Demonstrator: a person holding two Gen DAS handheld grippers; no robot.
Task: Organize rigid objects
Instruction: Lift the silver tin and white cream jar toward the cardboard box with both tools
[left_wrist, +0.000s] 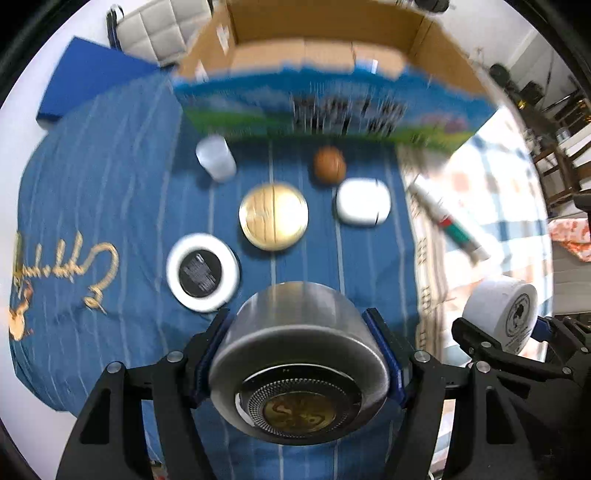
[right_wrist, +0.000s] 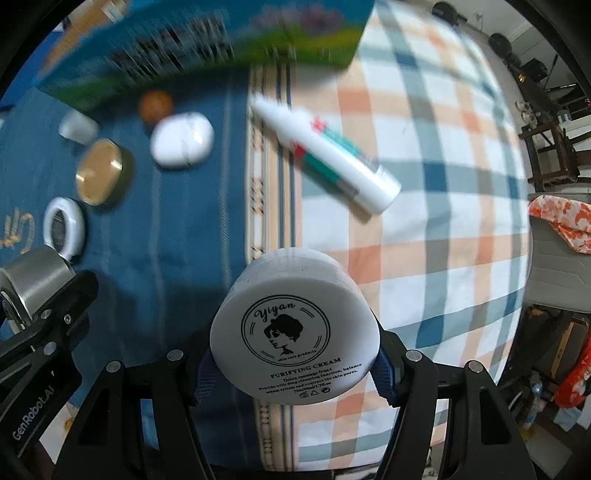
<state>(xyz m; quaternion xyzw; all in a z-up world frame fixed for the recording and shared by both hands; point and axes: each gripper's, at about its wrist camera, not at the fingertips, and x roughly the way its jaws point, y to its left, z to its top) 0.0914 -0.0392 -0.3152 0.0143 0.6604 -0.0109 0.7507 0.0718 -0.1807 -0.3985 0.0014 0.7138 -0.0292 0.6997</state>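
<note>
We grip a silver jar (left_wrist: 299, 354) in our left gripper (left_wrist: 297, 354), fingers pressed to its sides, above the blue cloth (left_wrist: 110, 184). Our right gripper (right_wrist: 293, 363) clamps a white cream jar (right_wrist: 295, 332) (label facing us); the white tube (right_wrist: 325, 151) lies at one o'clock.

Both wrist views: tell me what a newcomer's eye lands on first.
A silver jar fills the left gripper, and a white cream jar sits clamped in the right gripper. Beyond them, small containers lie on a blue cloth before an open cardboard box.
</note>
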